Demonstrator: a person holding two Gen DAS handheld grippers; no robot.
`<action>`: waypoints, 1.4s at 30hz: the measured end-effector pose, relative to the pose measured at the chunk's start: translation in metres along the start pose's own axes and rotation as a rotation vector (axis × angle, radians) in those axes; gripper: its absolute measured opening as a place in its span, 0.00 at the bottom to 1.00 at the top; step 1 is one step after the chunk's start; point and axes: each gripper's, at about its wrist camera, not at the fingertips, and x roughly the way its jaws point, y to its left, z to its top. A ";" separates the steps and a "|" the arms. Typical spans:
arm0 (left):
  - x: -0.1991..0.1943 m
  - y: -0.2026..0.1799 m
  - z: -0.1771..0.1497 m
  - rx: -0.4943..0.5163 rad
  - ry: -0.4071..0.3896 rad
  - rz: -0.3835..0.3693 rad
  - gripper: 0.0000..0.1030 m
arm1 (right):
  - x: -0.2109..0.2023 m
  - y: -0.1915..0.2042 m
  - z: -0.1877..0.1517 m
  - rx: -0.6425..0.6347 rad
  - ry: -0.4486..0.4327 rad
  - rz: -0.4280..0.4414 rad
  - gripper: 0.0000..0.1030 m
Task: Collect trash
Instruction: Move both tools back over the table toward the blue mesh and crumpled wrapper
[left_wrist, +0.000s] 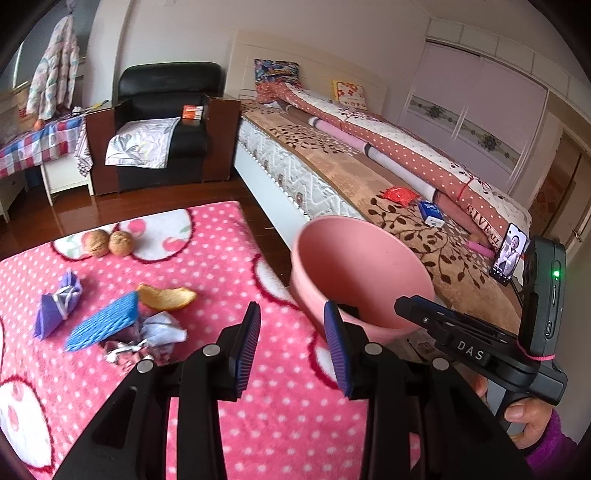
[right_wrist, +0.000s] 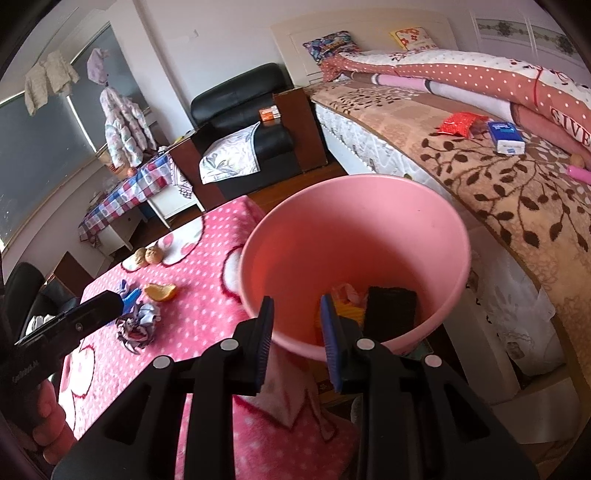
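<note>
A pink bin (left_wrist: 362, 273) stands off the right edge of the pink dotted blanket (left_wrist: 221, 258). It holds a black pad (right_wrist: 391, 310) and yellow and pink scraps. My right gripper (right_wrist: 298, 332) hovers over the bin's near rim, jaws a little apart, nothing between them. On the blanket lie an orange peel (left_wrist: 166, 295), a blue foam net (left_wrist: 103, 321), a purple wrapper (left_wrist: 59, 306), crumpled paper (left_wrist: 155, 332) and two walnuts (left_wrist: 107, 242). My left gripper (left_wrist: 293, 343) is open and empty above the blanket, right of the trash and left of the bin.
A bed (left_wrist: 332, 170) runs along the right, with a phone (left_wrist: 509, 254), a red packet (left_wrist: 400, 194) and a blue tissue pack (left_wrist: 430, 212) on it. A black armchair (left_wrist: 166, 122) and a checked-cloth table (left_wrist: 37, 144) stand beyond the blanket. A person's hand (left_wrist: 524, 417) holds the right gripper.
</note>
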 end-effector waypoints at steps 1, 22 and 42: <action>-0.003 0.003 -0.002 -0.005 -0.002 0.005 0.34 | 0.000 0.002 -0.001 -0.004 0.002 0.004 0.26; -0.044 0.088 -0.062 -0.130 0.026 0.199 0.39 | 0.015 0.053 -0.027 -0.112 0.093 0.083 0.26; -0.025 0.133 -0.053 0.075 0.046 0.315 0.46 | 0.041 0.083 -0.040 -0.177 0.180 0.094 0.26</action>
